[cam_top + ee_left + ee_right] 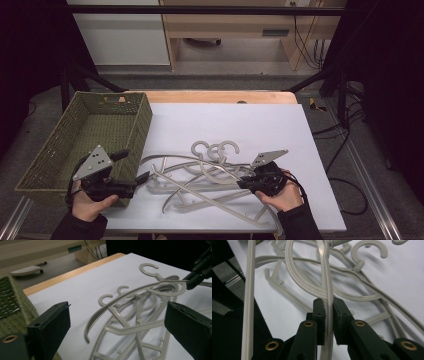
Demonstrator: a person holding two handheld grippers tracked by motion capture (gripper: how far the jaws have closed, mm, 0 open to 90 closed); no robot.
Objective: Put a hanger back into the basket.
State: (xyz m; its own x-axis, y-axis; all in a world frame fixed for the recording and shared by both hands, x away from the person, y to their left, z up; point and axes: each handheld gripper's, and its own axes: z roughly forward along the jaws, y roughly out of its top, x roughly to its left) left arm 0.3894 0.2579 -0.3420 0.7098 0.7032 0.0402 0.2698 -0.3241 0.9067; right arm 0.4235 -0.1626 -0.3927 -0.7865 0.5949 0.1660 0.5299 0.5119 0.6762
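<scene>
Several grey plastic hangers (200, 185) lie tangled on the white sheet (240, 125) at the middle front. My right gripper (245, 182) is shut on a thin arm of one hanger (325, 277), which runs up between its jaws; the right gripper (328, 302) holds that end a little off the sheet. From the left gripper view the held hanger (130, 293) arcs above the pile towards the right gripper (196, 278). My left gripper (132, 166) stands open beside the pile's left end, and nothing lies between the jaws of the left gripper (117, 307).
An olive woven basket (112, 95) sits on the table's left side, right next to my left hand. The wooden table edge (220, 96) borders the sheet at the back. Black frame bars and cables stand at the right, off the table.
</scene>
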